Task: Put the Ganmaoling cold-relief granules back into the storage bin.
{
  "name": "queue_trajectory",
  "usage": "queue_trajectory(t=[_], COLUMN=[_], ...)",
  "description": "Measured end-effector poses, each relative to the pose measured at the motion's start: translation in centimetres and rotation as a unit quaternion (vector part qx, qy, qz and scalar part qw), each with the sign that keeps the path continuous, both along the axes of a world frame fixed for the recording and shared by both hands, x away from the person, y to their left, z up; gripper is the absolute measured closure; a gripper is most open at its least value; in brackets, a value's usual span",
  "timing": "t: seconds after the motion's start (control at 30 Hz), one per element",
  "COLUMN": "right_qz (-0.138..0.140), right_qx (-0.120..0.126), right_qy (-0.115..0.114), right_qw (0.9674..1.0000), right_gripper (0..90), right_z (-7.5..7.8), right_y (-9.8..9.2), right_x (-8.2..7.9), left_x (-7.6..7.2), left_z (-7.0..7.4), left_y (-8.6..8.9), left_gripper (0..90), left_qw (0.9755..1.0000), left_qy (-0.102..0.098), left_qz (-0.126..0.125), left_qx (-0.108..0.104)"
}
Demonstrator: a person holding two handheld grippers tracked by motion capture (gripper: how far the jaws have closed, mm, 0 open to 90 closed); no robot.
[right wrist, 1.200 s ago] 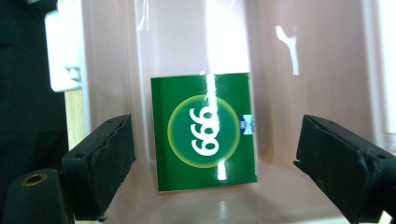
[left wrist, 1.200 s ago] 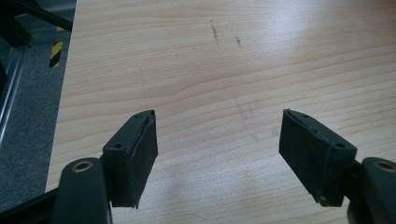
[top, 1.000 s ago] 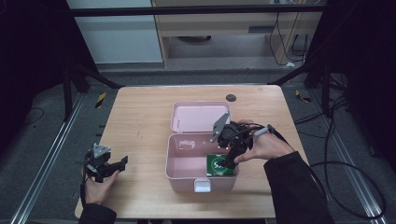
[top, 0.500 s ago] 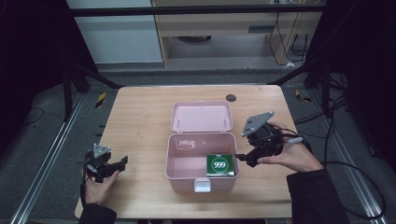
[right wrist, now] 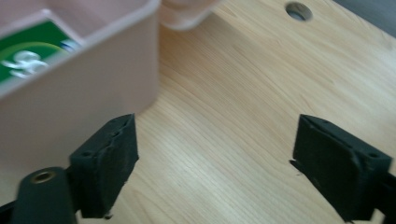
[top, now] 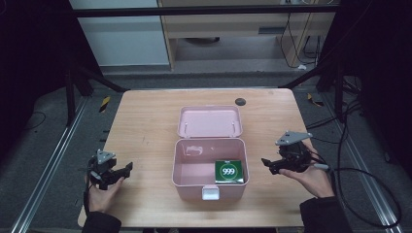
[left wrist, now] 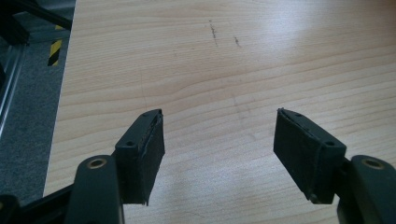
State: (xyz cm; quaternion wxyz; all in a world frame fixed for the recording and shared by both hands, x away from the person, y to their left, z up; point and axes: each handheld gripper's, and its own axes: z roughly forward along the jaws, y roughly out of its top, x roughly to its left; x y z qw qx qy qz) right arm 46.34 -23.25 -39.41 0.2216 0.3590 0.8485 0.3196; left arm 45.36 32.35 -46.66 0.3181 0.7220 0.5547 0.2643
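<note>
A pink plastic box [top: 187, 187] stands open in the middle of the table, its lid [top: 210, 121] folded back behind it. A green packet marked 999 [top: 229, 171] lies flat in the box's front right corner; the right gripper view shows the packet [right wrist: 29, 55] over the box wall [right wrist: 74, 107]. My right gripper [top: 270, 163] is open and empty, low over the table just right of the box. In the right gripper view its jaws [right wrist: 212, 161] stand wide apart. My left gripper [top: 127, 167] is open and empty near the table's front left edge, above bare wood [left wrist: 218, 135].
A dark round hole [top: 240, 101] marks the table top behind the box, and it appears again as a hole [right wrist: 298, 10] in the right gripper view. Cables trail over the floor at the right. A metal rail runs along the floor left of the table.
My right gripper has come out of the box, where it was over the green packet, and moved right and down to the table. The packet stays in the box. The left gripper has not moved.
</note>
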Motion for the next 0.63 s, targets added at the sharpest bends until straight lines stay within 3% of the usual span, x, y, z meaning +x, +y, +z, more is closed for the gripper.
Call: queue_trajectory(t=[0.17,0.23,0.3,0.43,0.63], right_qz=[-0.038,-0.051,-0.056,-0.102,-0.134], right_qx=[0.013,0.011,0.009,0.023,0.029], right_qy=[-0.004,0.010,0.014,0.007,0.005], right_qw=[0.9992,0.9986,0.9983,0.9945,0.9906], right_gripper=[11.6,9.1,8.2,7.0,6.9], right_z=[-2.9,-4.4,-4.6,-6.4,-7.2], right_y=[-1.1,-1.9,-2.1,-3.6,-5.2], right_x=[0.0,0.1,0.1,0.0,-0.3], left_x=[0.0,0.0,0.0,0.1,0.3], left_z=[0.0,0.0,-0.1,-0.3,-0.6], left_y=[0.0,0.0,0.0,0.2,0.4], left_gripper=[34.2,34.7,34.9,35.1,32.9], left_qw=[1.0000,1.0000,1.0000,1.0000,1.0000], left_qy=[0.000,0.001,0.002,0.004,0.004], left_qz=[0.000,0.000,0.000,0.001,0.004], left_qx=[0.000,0.000,0.000,-0.001,-0.001])
